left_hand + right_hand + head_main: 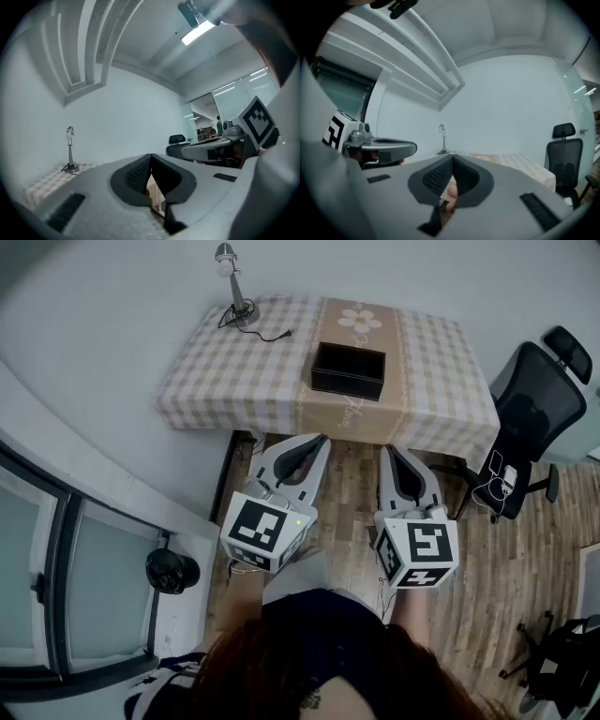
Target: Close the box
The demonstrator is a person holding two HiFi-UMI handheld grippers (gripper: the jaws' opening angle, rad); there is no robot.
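Open black box (348, 370) on the table, both grippers held short of it.

The box sits in the upper centre of the head view, on the beige middle strip of the checked tablecloth (234, 381), its top open. A desk lamp (232, 282) stands at the table's upper left corner and an office chair (534, 399) at the right. Below the table's near edge, over wooden floor (506, 568), the left gripper (322, 439) and right gripper (387, 452) point toward the box, well apart from it, each with jaws together and empty.
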